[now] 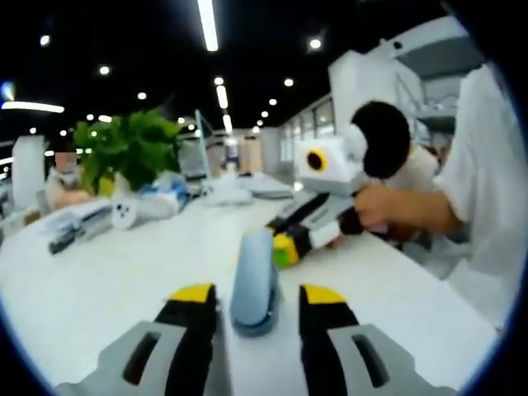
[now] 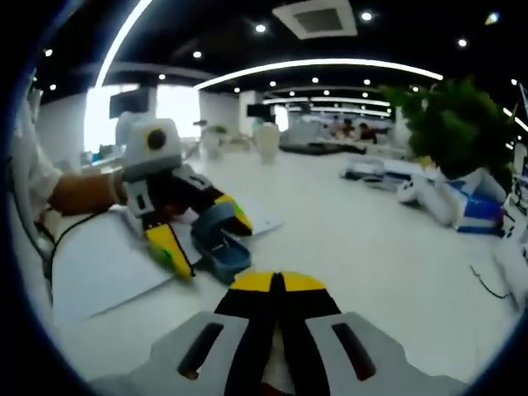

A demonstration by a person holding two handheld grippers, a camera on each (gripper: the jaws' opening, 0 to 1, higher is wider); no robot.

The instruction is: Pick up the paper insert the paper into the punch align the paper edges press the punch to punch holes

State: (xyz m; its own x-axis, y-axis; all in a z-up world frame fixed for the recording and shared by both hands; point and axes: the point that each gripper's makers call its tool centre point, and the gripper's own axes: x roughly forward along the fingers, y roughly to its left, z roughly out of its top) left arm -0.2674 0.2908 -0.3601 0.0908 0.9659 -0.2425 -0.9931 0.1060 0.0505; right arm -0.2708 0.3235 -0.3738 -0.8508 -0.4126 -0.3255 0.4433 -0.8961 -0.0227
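A blue hole punch (image 1: pixel 255 280) stands on the white table (image 1: pixel 115 280), between the yellow-tipped jaws of my left gripper (image 1: pixel 257 294). That gripper is open, one jaw on each side of the punch, with small gaps showing. My right gripper (image 1: pixel 289 246), held by a hand (image 1: pixel 381 206), points at the punch from the right with its tip close to it. In the right gripper view my right gripper (image 2: pixel 276 283) is shut with nothing seen between its jaws. Ahead of it the left gripper (image 2: pixel 202 231) straddles the punch (image 2: pixel 219 243). A white paper sheet (image 2: pixel 103 268) lies flat under them.
A green potted plant (image 1: pixel 132 148) (image 2: pixel 454 124) stands at the far side of the table, with white and blue packages (image 2: pixel 462 202) beside it. A dark stapler-like tool (image 1: pixel 78 231) lies at the left. A thin cable (image 2: pixel 487 285) crosses the table. A person (image 1: pixel 487 165) in white stands at the right.
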